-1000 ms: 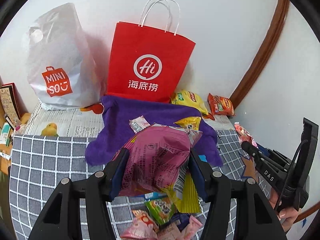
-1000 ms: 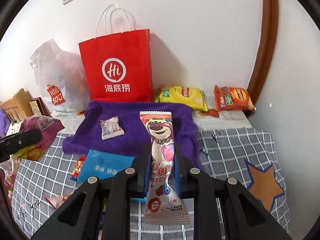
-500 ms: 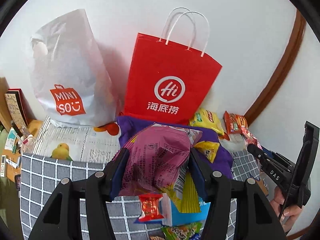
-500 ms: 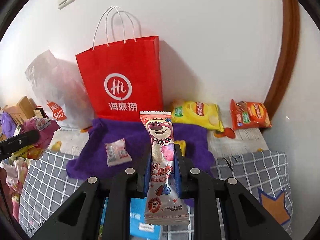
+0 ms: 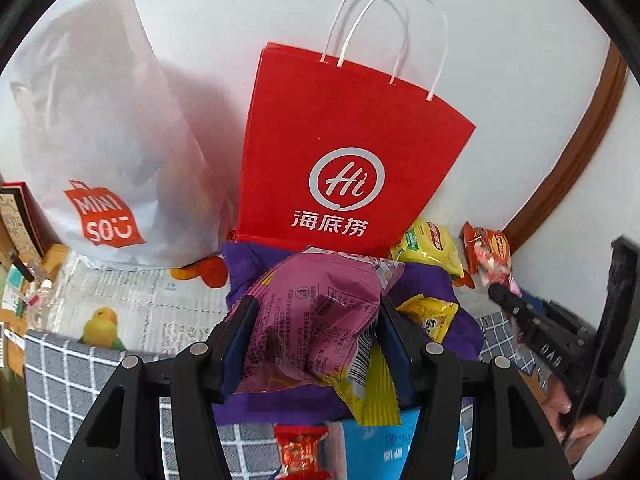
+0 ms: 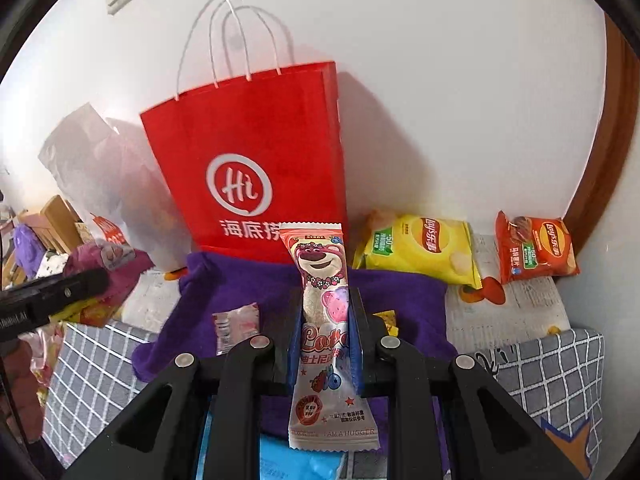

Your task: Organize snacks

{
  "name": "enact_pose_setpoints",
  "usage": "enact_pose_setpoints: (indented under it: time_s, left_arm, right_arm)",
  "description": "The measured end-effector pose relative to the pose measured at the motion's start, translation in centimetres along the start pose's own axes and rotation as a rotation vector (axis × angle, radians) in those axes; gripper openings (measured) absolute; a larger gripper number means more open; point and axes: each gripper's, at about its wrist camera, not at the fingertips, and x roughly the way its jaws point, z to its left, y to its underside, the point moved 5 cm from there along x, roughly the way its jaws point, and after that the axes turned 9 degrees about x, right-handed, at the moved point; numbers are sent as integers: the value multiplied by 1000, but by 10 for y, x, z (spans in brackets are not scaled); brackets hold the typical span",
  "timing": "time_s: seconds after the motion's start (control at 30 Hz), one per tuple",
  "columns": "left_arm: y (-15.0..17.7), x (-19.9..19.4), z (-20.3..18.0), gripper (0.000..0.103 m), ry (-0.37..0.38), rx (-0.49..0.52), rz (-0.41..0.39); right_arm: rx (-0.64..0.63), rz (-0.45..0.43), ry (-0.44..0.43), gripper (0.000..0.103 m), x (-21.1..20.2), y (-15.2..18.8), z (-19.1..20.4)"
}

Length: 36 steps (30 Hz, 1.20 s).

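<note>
My left gripper is shut on a pink and yellow snack bag, held above the purple cloth in front of the red paper bag. My right gripper is shut on a long Lotso bear snack packet, held upright over the purple cloth before the red paper bag. The left gripper with its pink bag shows at the left of the right wrist view. The right gripper shows at the right of the left wrist view.
A white Miniso bag stands left of the red bag. Yellow and orange chip bags lie against the wall at right. A small pink candy, a yellow packet, a red candy and a blue packet lie nearby.
Both grippers have moved forward and up toward the red paper bag, each still holding its snack. The red bag looms larger in both views.
</note>
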Motion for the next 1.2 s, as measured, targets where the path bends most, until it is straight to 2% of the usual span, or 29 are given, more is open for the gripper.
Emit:
enact_pose_setpoints:
  time_s: [0.23, 0.4, 0.53, 0.73, 1.2]
  left_arm:
    - [7, 37, 9, 56, 25, -24, 54]
    - [15, 59, 19, 57, 31, -46, 121]
    - [15, 59, 28, 57, 34, -62, 120]
    - [13, 58, 36, 57, 25, -76, 116]
    - [17, 73, 32, 57, 31, -63, 154]
  right_arm:
    - [9, 121, 54, 20, 46, 17, -21]
    - [-57, 146, 18, 20, 57, 28, -18]
    - [-55, 179, -14, 20, 67, 33, -13]
    - [-71, 247, 16, 21, 87, 48, -8]
    - [-68, 312, 67, 21, 110, 59, -19]
